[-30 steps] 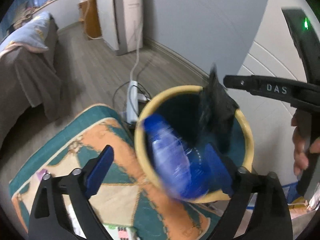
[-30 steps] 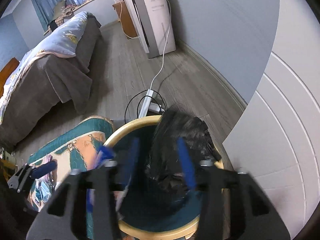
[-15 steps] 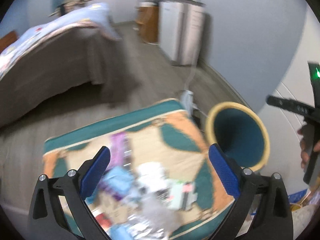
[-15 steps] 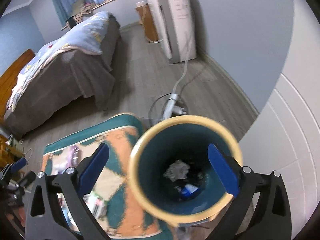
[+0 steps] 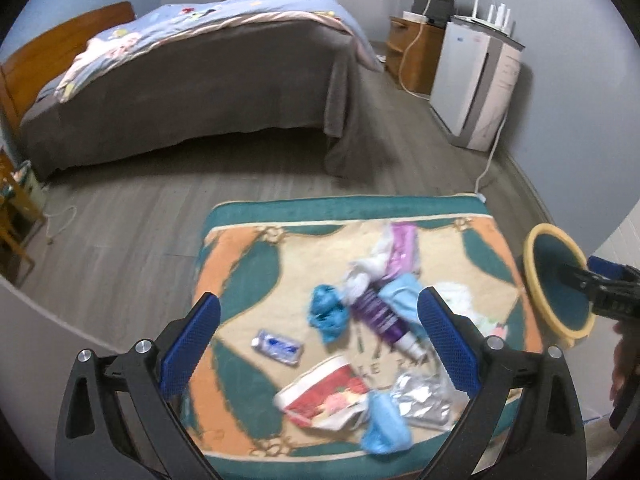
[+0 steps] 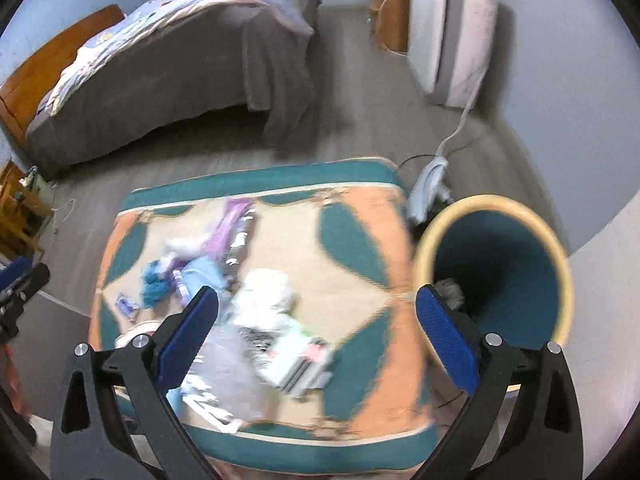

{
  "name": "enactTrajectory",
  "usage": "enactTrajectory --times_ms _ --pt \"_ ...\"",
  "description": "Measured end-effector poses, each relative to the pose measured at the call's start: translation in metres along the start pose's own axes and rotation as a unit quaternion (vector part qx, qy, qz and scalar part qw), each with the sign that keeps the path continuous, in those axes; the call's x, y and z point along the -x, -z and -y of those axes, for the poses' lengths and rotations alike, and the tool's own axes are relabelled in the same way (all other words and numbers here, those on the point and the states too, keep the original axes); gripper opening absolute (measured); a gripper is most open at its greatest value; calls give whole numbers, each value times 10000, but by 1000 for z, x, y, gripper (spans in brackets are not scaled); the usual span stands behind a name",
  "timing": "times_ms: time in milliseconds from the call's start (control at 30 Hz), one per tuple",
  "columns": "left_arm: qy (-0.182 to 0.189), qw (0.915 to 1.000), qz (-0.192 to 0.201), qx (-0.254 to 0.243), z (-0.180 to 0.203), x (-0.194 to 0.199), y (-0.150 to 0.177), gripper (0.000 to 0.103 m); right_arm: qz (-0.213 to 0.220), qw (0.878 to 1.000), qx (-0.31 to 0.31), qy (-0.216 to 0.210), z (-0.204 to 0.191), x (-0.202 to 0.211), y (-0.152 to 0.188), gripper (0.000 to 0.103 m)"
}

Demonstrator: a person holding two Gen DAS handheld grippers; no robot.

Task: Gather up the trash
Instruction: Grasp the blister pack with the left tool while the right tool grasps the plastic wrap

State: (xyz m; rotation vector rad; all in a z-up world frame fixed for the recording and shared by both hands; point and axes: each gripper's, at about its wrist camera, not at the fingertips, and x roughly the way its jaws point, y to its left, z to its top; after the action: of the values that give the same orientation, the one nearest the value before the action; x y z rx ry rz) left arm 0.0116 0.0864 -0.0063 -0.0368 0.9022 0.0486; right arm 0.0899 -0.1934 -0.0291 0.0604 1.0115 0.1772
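Left gripper [image 5: 318, 338]: jaws wide apart, nothing between the pads; it hangs above the mat, pointing down at the litter.
Right gripper [image 6: 316, 334]: jaws spread fully, empty; it hangs over the mat's edge next to the bin.
Mat [image 5: 248, 264]: teal, orange and cream, lying on the grey wood floor near the foot of the bed [image 5: 192, 80].
Trash [image 5: 376, 312]: scattered over the middle and near half of the mat, blurred in the right view.
Purple tube [image 5: 380, 318]: lies slanted at the centre of the pile, white cap toward the camera.
Blue crumple [image 5: 326, 312]: just left of the tube.
Small blue packet [image 5: 277, 346]: apart from the pile, on the left.
Red-and-white wrapper [image 5: 326, 394]: near edge, beside a foil piece [image 5: 424, 398].
Bin [image 6: 552, 248]: yellow rim, teal inside, standing just off the mat's right side; some crumpled trash lies at its bottom.
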Motion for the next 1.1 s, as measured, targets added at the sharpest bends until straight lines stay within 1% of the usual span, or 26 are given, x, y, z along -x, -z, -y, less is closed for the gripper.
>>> enactTrajectory --times_ms 33,67,100,167,233,333,400,467,533,567,633,700,733,767,800,867,933,1033,1100 --pt "-50 10000 20 -29 -5 1 2 98 106 9999 -36 -63 -8 0 4 97" --pt "-79 10000 19 -48 -9 0 4 98 58 10000 -68 -5 -13 -3 5 97" --pt "-111 9999 -4 -58 -18 -3 5 98 0 9999 -100 24 -18 -7 7 97" --pt "-214 9997 -80 -3 -29 -10 8 98 -176 9997 -162 -54 -27 -18 15 97" --pt "-277 9992 -214 181 -41 -21 10 98 -371 9992 -128 -96 -37 -27 20 97" --pt "-158 9976 -311 597 -56 -39 14 98 -364 9993 47 -44 -48 -31 27 97" --pt "-114 9969 -383 679 -59 -53 20 98 -372 9992 156 -29 -51 -36 32 97" --pt "-100 9939 -695 853 -64 -78 30 98 -455 9987 223 -24 -53 -45 36 97" --pt "-18 9907 -869 1044 -70 -96 38 98 -569 9982 195 -28 -54 -54 41 97" --pt "-39 9897 -928 1087 -72 -105 42 98 -640 9978 161 -64 -54 -59 44 97" --pt "-135 9886 -1094 1022 -72 -121 52 98 -843 9963 132 -107 -54 -70 54 97" --pt "-204 9883 -1259 835 -67 -131 58 98 -1064 9940 225 -120 -57 -81 63 97" --pt "-222 9887 -1336 648 -62 -137 61 98 -1154 9928 322 -97 -58 -85 66 97" --pt "-207 9890 -1356 553 -60 -138 61 98 -1208 9918 406 -54 -59 -87 69 97" --pt "-199 9893 -1375 450 -58 -140 63 98 -1235 9913 449 -31 -60 -89 70 97" --pt "-168 9891 -1433 304 -55 -143 67 98 -1253 9915 338 -98 -58 -89 70 97" --pt "-231 9868 -1594 176 -53 -151 72 98 -1262 9915 283 -167 -58 -88 71 97" --pt "-292 9832 -1794 151 -57 -159 79 95 -1335 9899 451 -128 -65 -90 73 97" --pt "-285 9826 -1828 172 -59 -162 81 94 -1417 9886 489 -170 -67 -91 75 95"
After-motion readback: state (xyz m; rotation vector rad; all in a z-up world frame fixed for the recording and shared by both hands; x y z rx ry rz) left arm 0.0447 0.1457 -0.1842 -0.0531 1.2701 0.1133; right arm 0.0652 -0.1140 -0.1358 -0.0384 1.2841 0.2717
